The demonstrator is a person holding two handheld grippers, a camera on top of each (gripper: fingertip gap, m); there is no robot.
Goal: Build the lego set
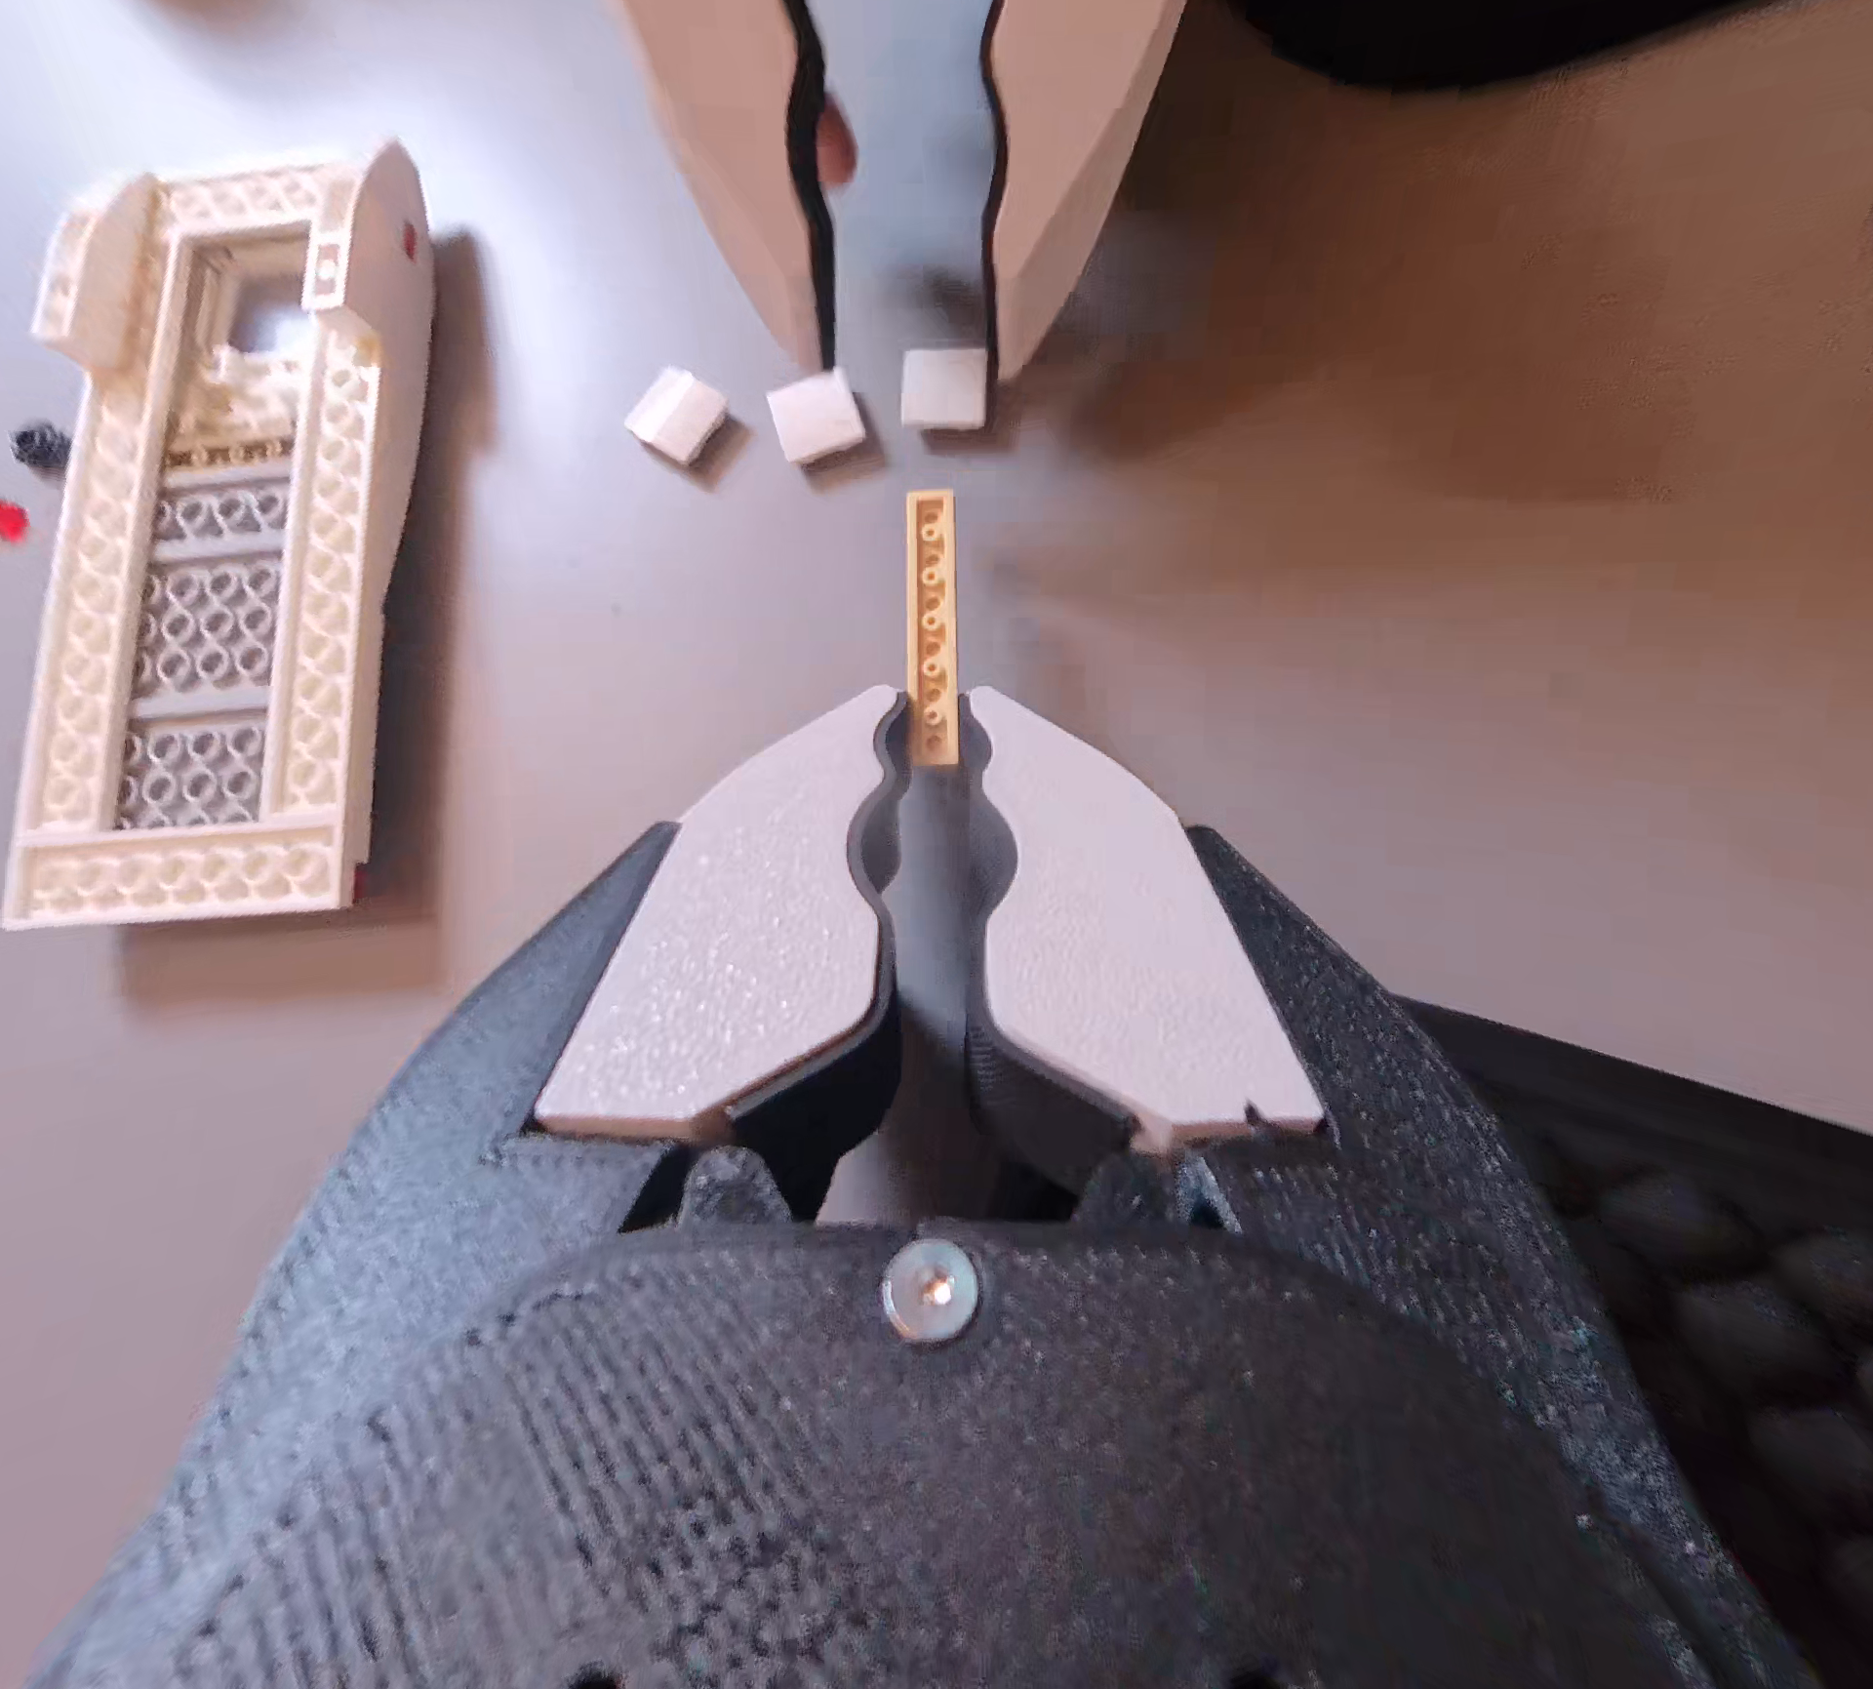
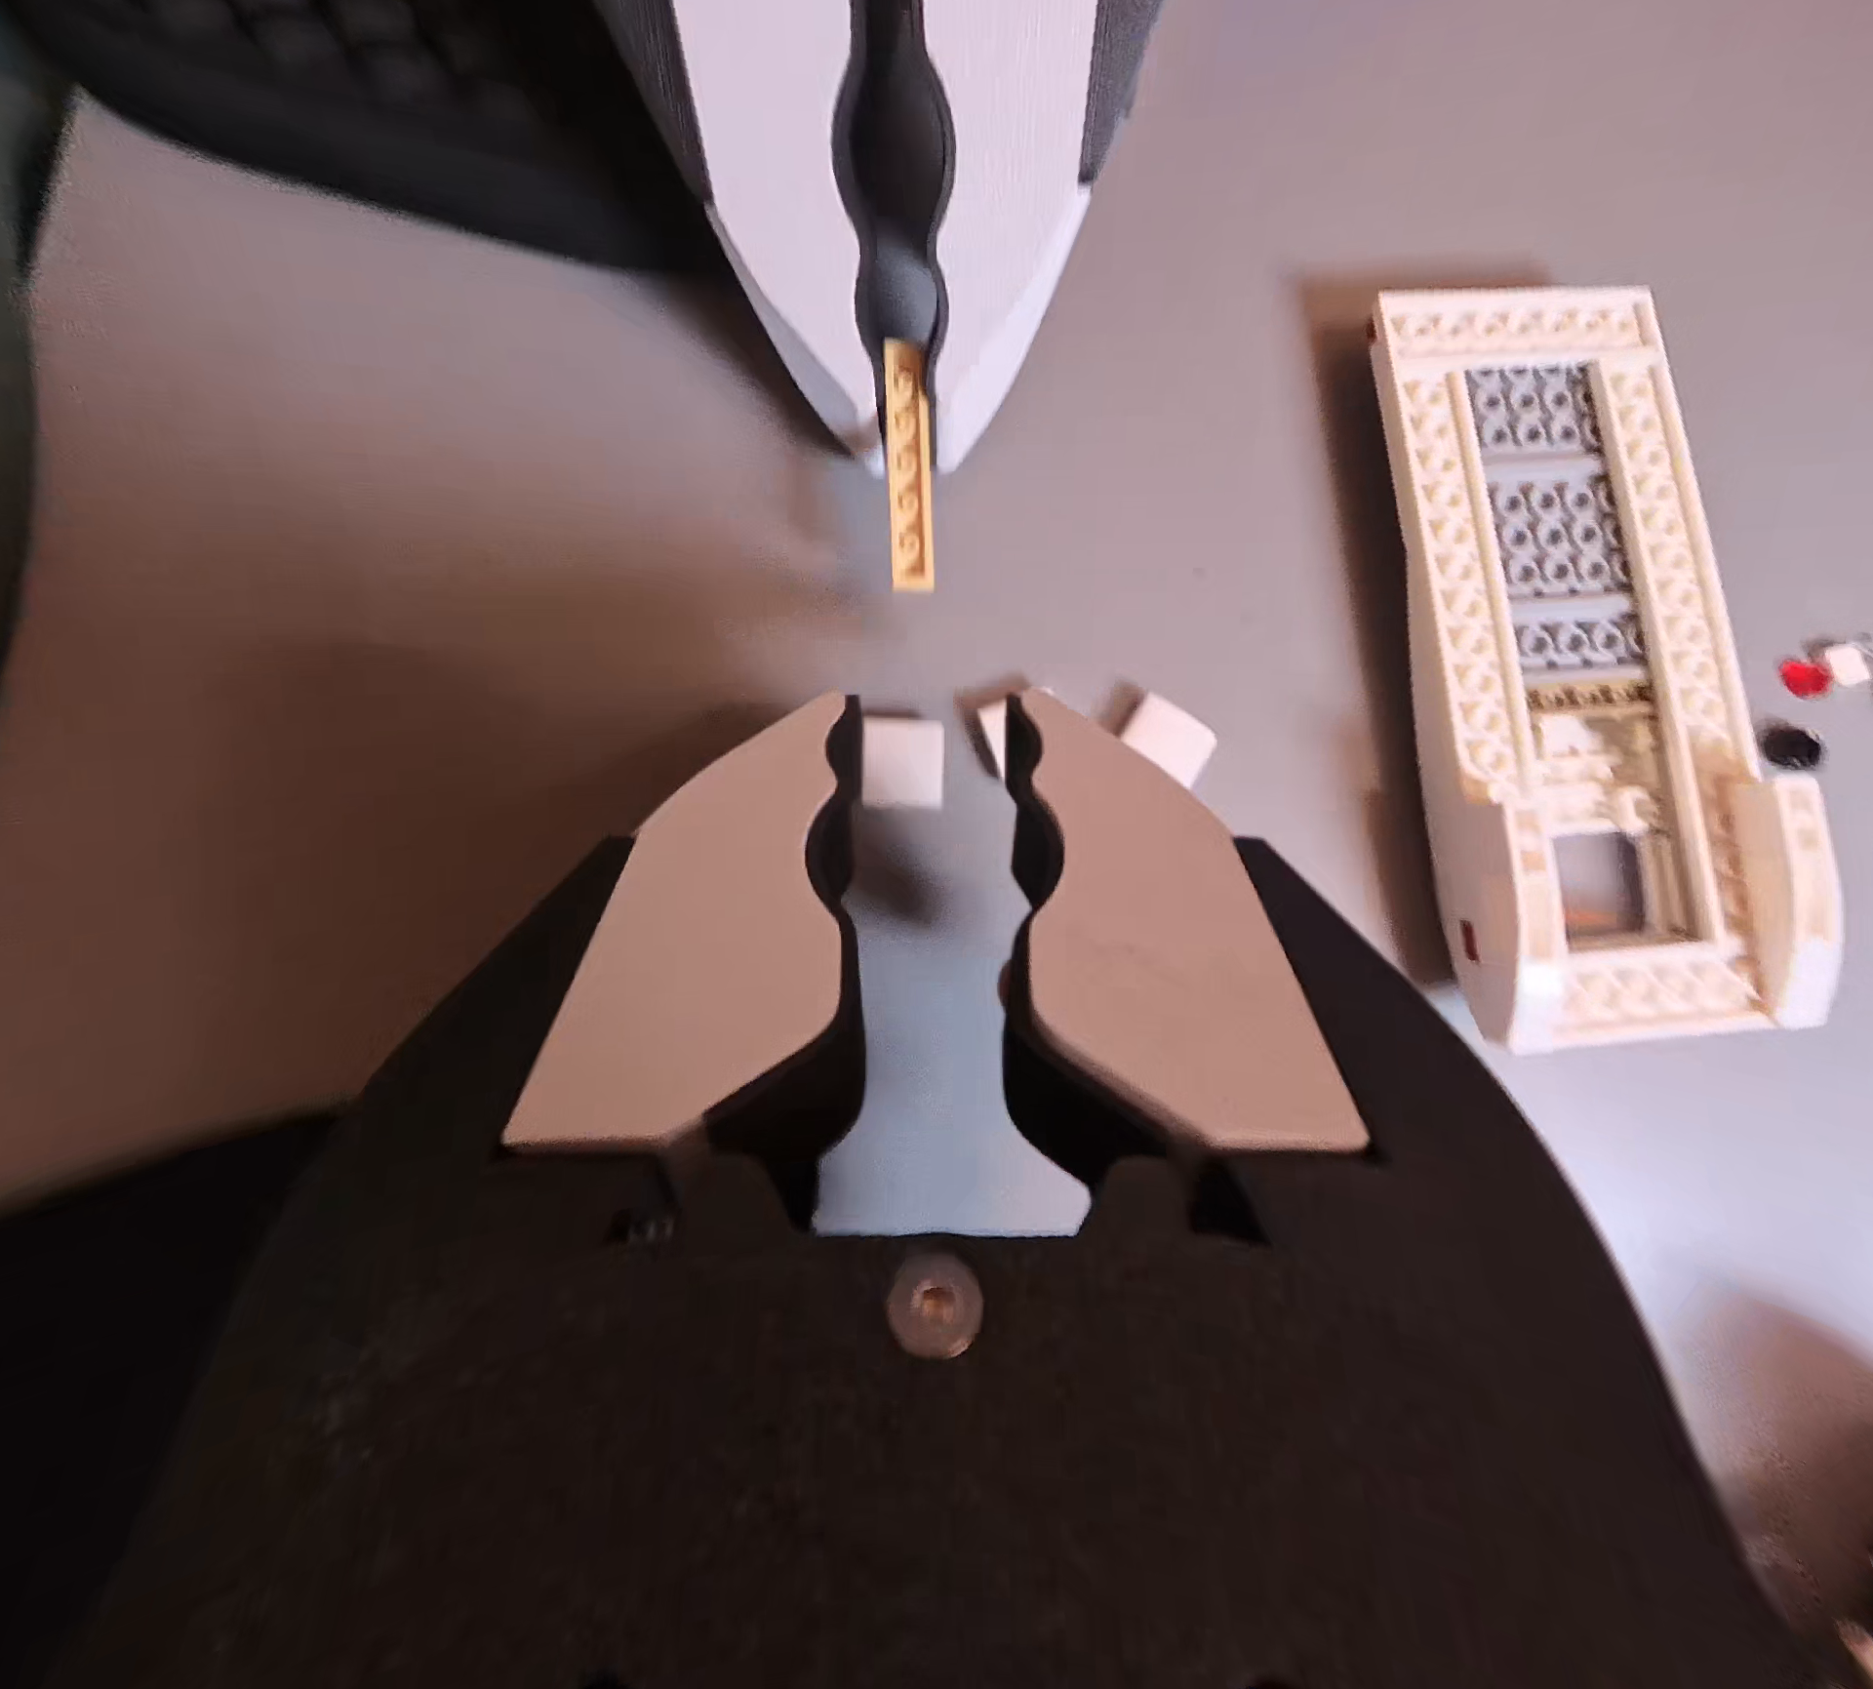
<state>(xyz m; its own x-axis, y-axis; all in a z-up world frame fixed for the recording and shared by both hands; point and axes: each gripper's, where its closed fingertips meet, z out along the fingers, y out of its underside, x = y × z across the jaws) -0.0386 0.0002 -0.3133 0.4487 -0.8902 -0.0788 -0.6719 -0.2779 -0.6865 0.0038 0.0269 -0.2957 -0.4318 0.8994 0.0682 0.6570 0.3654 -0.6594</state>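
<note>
While my left gripper [image 1: 934, 708] pinches the near end of a tan studded plate [image 1: 930, 586] held out above the grey table [image 1: 1419, 627], my right gripper [image 2: 938, 728] stands open around a small white brick [image 2: 902, 763], not pressing it. Two more white bricks [image 1: 816, 416] and the upturned white brick hull [image 1: 213, 545] lie untouched. Only my right view shows the plate's far tip free.

The left tongs [image 1: 933, 708] are pinched nearly together; the right tongs [image 2: 934, 728] stand parted.

No readable text, labels, brands, numbers or signs anywhere in either view.
</note>
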